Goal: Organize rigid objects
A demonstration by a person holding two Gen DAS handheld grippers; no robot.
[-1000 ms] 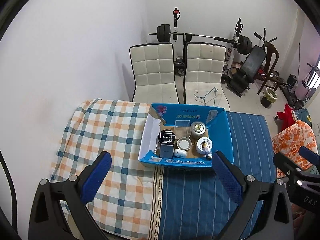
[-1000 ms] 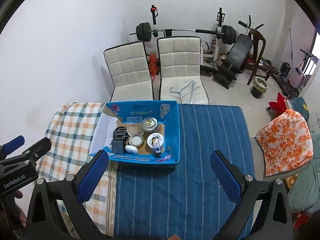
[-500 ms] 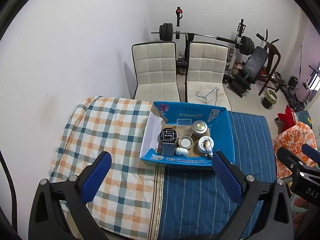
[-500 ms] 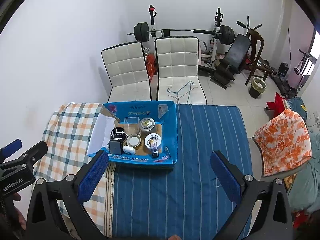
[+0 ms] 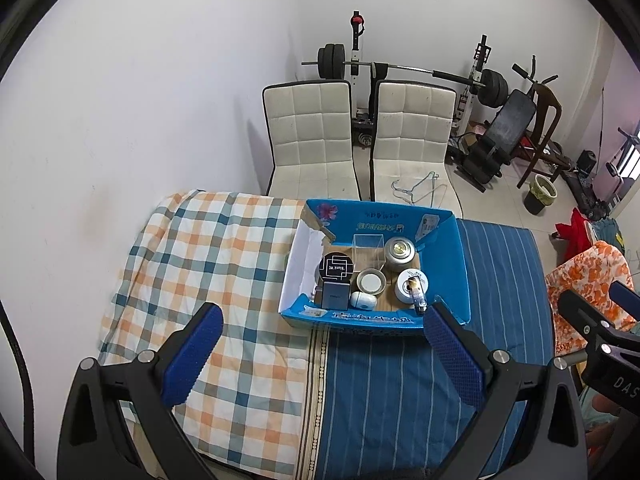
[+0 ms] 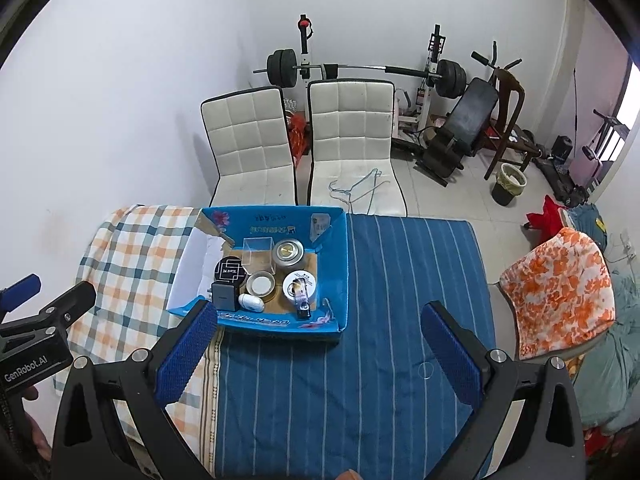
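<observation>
Blue box (image 5: 452, 256) at the worktop's far edge holds every item, seemingly tidied; little looks left. Both the left hand-held gripper (image 5: 320, 356) and right hand-held gripper (image 6: 316, 354) hover wide apart, empty.

Bright blue cardboard box (image 5: 443, 257) with a pink flower print, sitting where the orange, teal and white checked cloth (image 5: 216, 264) meets the blue pinstriped cloth (image 6: 400, 320); white quilted chairs (image 6: 304, 144) trimmed in black behind; royal-blue pads (image 6: 186, 350) on black gripper fingers
</observation>
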